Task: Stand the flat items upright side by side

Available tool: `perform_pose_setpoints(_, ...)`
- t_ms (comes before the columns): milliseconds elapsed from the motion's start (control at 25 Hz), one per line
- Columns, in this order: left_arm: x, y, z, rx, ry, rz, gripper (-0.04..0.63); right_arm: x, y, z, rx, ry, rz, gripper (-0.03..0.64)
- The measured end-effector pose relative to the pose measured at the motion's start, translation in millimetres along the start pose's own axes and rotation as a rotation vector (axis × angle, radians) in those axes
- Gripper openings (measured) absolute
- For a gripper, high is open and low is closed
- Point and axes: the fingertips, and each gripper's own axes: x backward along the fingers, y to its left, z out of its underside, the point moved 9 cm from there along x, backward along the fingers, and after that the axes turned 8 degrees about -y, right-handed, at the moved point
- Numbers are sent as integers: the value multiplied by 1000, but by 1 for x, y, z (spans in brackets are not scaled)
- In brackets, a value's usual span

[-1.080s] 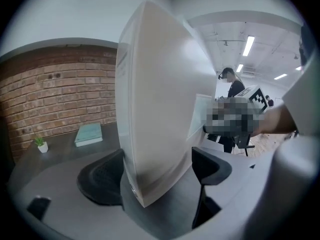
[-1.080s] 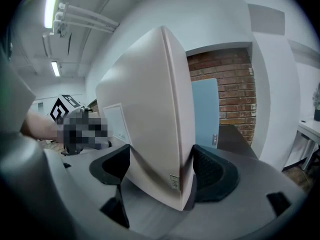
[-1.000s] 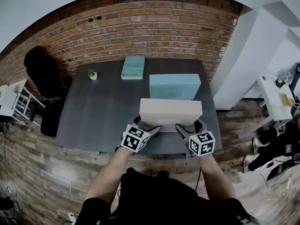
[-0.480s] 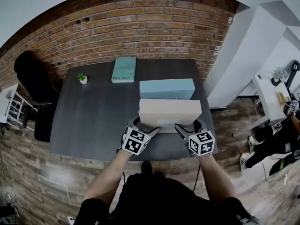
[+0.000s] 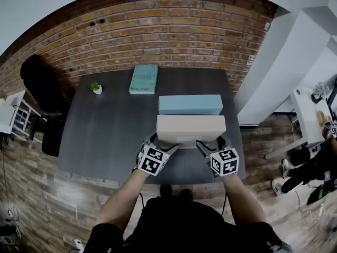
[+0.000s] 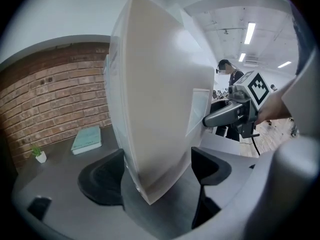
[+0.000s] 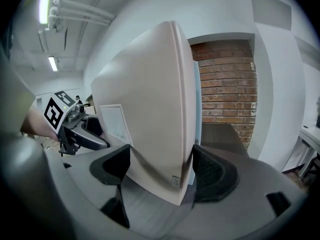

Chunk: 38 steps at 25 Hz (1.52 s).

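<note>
Grip on beige box [image 5: 190,126] at both ends: left claw [image 5: 162,141] pinches its left end, one pad on each broad face; right claw [image 5: 211,143] pinches the right end the same way. Beige box is upright, long edge down, over dark table [image 5: 105,130]. Blue box [image 5: 190,104] stands upright just beyond both claws, parallel and close behind; contact cannot be told. Teal book [image 5: 144,78] lies flat well beyond left claw. Potted plant [image 5: 96,87] sits farther out, to that claw's left.
</note>
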Motion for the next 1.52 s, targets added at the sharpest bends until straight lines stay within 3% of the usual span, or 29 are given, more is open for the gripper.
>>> perform_pose_setpoints(560,-12,1,-1,-5,43,-46,425,-11,-13,-6,52,13,-21,388)
perform_pose_setpoints(1000,-15,7,-4,-58,88,-76,397,-13,-16,-4,62,1,-29,388)
perform_pose_setpoints(1200,-14,9,-4,-37,97,-69,391,-12,-20,-6,73,6,-63,390)
perform_pose_setpoints(1520,-12,15,-6,-45,77,-38,394,-9,-36,-13,65,4,-138,457)
